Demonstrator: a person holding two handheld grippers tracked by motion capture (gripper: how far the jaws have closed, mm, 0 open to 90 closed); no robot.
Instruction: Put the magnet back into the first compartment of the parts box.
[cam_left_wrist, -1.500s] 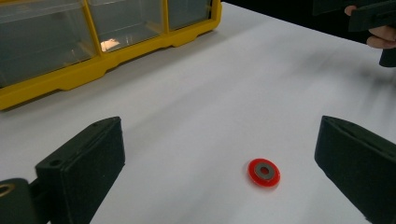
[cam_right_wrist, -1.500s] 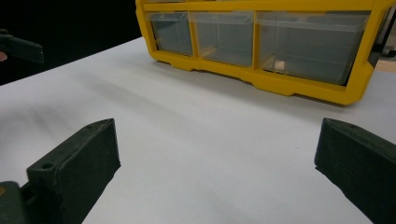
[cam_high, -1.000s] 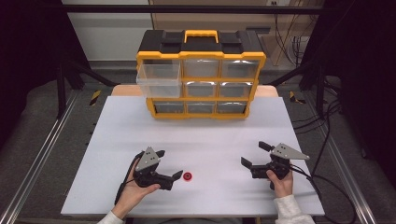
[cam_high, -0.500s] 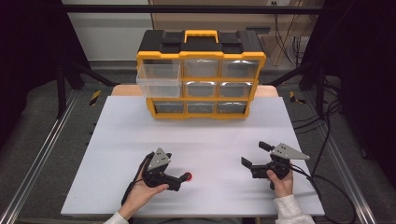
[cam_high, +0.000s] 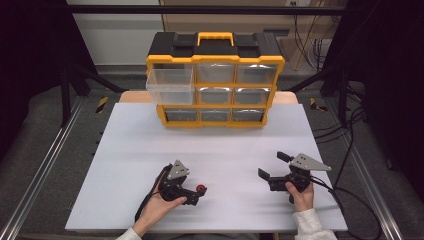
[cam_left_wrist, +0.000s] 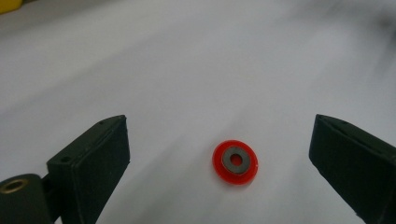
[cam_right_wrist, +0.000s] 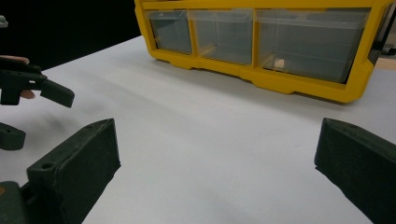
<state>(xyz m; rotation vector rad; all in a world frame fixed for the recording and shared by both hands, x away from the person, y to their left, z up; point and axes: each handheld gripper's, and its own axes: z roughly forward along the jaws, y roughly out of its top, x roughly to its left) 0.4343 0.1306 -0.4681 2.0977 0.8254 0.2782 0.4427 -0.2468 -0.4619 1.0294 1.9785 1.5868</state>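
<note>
A small red disc (cam_high: 201, 188) with a grey metal ring in its middle lies flat on the white table (cam_high: 210, 145), near the front. My left gripper (cam_high: 198, 194) points right, one jaw on either side of the disc. In the left gripper view the disc (cam_left_wrist: 235, 162) lies between the wide-apart jaws of the left gripper (cam_left_wrist: 219, 135), and neither pad touches it. These jaws have just been closing a little. My right gripper (cam_high: 273, 165) stands open at the front right over bare table, nothing between the jaws in its own view (cam_right_wrist: 218, 133).
A yellow and black drawer organizer (cam_high: 215, 80) stands at the table's far edge, its top left clear drawer (cam_high: 170, 85) pulled out. In the right gripper view its bottom row of drawers (cam_right_wrist: 261, 42) is ahead and the left gripper's jaw (cam_right_wrist: 56, 93) is at the left.
My left hand has slid right and a little down, bringing its jaws around the red disc that lay just beyond their tips before. The right gripper has stayed still.
</note>
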